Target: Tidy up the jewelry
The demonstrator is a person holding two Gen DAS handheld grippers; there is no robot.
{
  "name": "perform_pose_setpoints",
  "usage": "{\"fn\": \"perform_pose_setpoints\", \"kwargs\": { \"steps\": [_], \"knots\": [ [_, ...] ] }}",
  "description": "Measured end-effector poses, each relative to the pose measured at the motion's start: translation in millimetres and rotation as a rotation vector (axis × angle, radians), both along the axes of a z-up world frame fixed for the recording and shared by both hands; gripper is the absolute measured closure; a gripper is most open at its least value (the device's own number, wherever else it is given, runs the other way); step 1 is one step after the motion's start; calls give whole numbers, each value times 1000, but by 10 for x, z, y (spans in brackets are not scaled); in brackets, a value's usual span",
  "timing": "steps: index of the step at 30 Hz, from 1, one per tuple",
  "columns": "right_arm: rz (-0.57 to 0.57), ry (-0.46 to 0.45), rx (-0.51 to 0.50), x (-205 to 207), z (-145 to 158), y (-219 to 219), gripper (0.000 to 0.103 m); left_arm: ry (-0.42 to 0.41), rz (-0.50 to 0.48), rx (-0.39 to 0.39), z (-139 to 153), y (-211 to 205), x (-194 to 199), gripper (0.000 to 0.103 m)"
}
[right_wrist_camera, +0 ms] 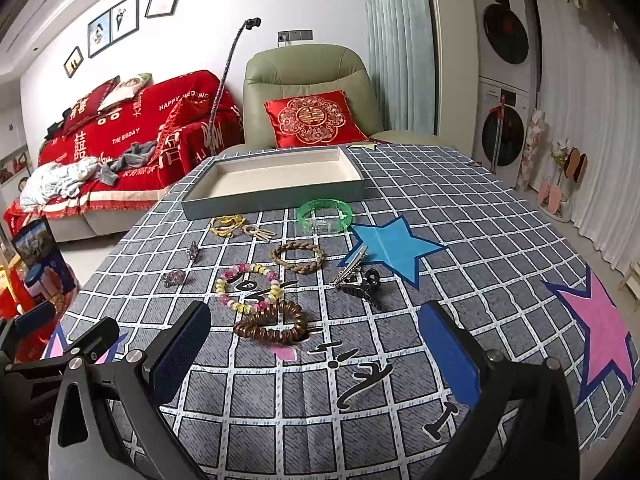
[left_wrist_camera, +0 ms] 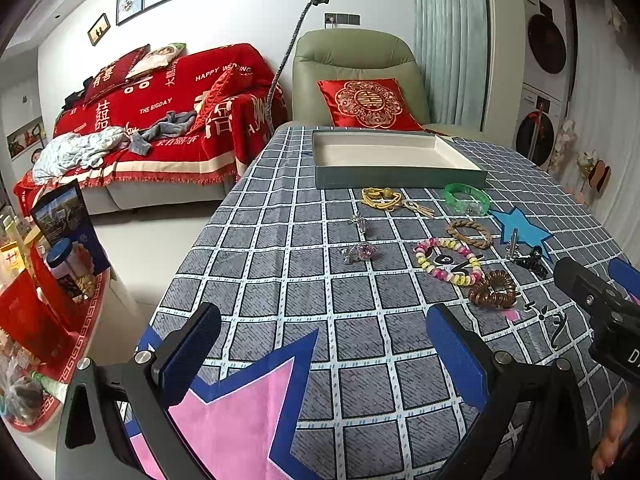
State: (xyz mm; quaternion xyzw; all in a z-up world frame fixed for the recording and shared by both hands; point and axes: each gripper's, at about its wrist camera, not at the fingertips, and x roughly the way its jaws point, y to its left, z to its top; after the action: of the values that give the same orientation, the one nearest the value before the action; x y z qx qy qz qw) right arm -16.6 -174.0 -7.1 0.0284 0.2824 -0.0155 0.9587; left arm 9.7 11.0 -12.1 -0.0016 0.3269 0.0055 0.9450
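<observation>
A grey tray [left_wrist_camera: 400,178] [right_wrist_camera: 272,200] with a cream inside stands at the table's far side. Before it lie a green bangle [left_wrist_camera: 467,198] [right_wrist_camera: 325,215], a yellow cord bracelet [left_wrist_camera: 380,198] [right_wrist_camera: 227,226], a braided brown bracelet [left_wrist_camera: 470,233] [right_wrist_camera: 298,257], a pink and yellow bead bracelet [left_wrist_camera: 448,260] [right_wrist_camera: 248,287], a brown coil hair tie [left_wrist_camera: 493,288] [right_wrist_camera: 272,322], a black claw clip [left_wrist_camera: 530,260] [right_wrist_camera: 366,286], a silver clip [right_wrist_camera: 350,266] and two small rings [left_wrist_camera: 358,252] [right_wrist_camera: 174,278]. My left gripper [left_wrist_camera: 324,352] and right gripper [right_wrist_camera: 316,352] are open and empty, above the table's near side.
The table has a grey checked cloth with star patches [right_wrist_camera: 394,250]. A green armchair [left_wrist_camera: 352,60] and a red-covered sofa [left_wrist_camera: 160,120] stand behind. A side table with boxes and jars [left_wrist_camera: 60,272] is at the left. The right gripper shows at the left wrist view's right edge [left_wrist_camera: 600,304].
</observation>
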Motion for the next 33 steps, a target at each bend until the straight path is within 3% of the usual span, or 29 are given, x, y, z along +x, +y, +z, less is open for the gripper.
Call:
{"fn": "perform_pose_setpoints", "kwargs": {
  "steps": [33],
  "knots": [
    [0, -3, 8, -3, 24, 9, 0, -1, 2, 1, -8, -5, -7, 0]
  ]
}}
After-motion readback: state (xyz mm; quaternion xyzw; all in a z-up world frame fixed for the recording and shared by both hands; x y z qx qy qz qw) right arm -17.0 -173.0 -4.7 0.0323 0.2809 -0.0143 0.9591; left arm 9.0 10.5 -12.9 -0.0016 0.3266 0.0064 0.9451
